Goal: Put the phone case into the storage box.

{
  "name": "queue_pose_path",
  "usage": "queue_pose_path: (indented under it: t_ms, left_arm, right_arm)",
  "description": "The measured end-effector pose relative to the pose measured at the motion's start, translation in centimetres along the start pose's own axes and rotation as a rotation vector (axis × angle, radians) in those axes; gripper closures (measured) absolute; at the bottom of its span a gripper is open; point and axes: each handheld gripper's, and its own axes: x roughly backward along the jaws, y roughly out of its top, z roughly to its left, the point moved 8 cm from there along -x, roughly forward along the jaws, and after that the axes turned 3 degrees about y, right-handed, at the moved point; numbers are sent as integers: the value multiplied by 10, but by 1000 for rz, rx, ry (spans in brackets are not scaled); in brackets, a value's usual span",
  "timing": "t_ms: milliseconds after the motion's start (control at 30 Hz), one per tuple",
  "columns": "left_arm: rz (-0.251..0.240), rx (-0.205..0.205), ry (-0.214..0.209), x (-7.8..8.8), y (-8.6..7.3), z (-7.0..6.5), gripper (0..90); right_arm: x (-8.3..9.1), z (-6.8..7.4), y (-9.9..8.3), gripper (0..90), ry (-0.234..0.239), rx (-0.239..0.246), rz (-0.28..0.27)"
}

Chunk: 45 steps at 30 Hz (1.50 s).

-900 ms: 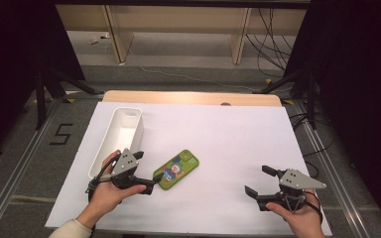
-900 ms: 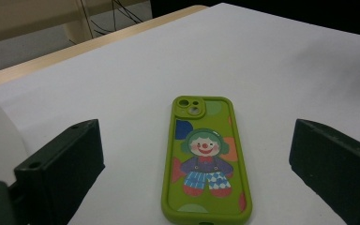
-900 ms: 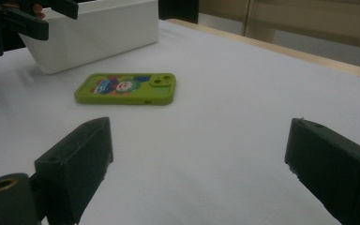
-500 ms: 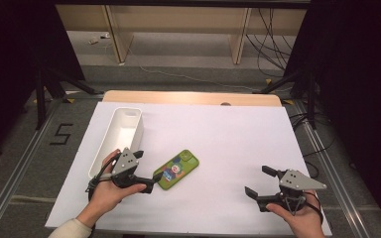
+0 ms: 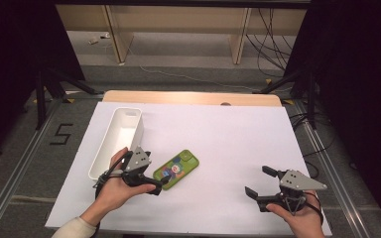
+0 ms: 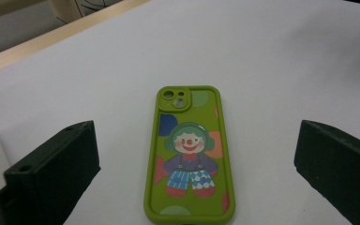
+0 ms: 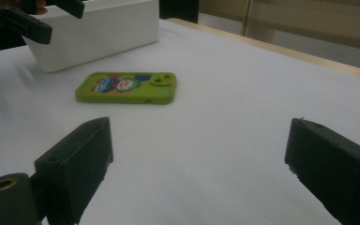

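Note:
A green phone point(image 5: 176, 169) with a clown picture lies face down on the white table sheet point(image 5: 218, 134), left of the middle. My left gripper point(image 5: 155, 172) is open just left of it. In the left gripper view the phone point(image 6: 190, 154) lies on the sheet between the wide-apart jaws of my left gripper point(image 6: 194, 136), and neither jaw touches it. My right gripper point(image 5: 259, 181) is open near the front right, with nothing between its jaws. The right gripper view shows my right gripper point(image 7: 199, 136) with its jaws apart and the phone point(image 7: 126, 87) farther off.
A long white bin point(image 5: 118, 141) stands along the left side of the sheet, just behind my left hand, and is also seen as the white bin point(image 7: 98, 28). The wooden table edge point(image 5: 193, 97) runs along the back. Dark stands and cables flank the table.
My left gripper has edged slightly right toward the phone. The phone and the right gripper have stayed where they were.

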Motion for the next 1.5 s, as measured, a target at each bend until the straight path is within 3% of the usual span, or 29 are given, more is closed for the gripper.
queue_pose_path:
  t_ms: [300,367,400,500,733,867,1500]
  left_arm:
    - [37,-21,-16,-18,10,-6,0]
    - [66,-25,-12,-22,9,-5,0]
    - [102,-19,-13,-26,8,-4,0]
    - [119,-12,-22,-30,6,-5,0]
    - [178,-38,-24,-41,5,-7,0]
    - [248,-48,-34,-47,3,-8,0]
    - [352,-90,-13,-63,7,-11,11]
  right_arm:
    - [2,0,1,93,-3,-1,-5]
    - [2,0,1,93,-3,-1,-5]
    - [2,0,1,93,-4,0,-6]
    - [2,1,1,93,-3,-2,-6]
    - [2,1,1,95,-4,-3,-4]
    - [1,1,0,97,-2,-2,-3]
    - [2,0,0,97,-2,-3,-3]
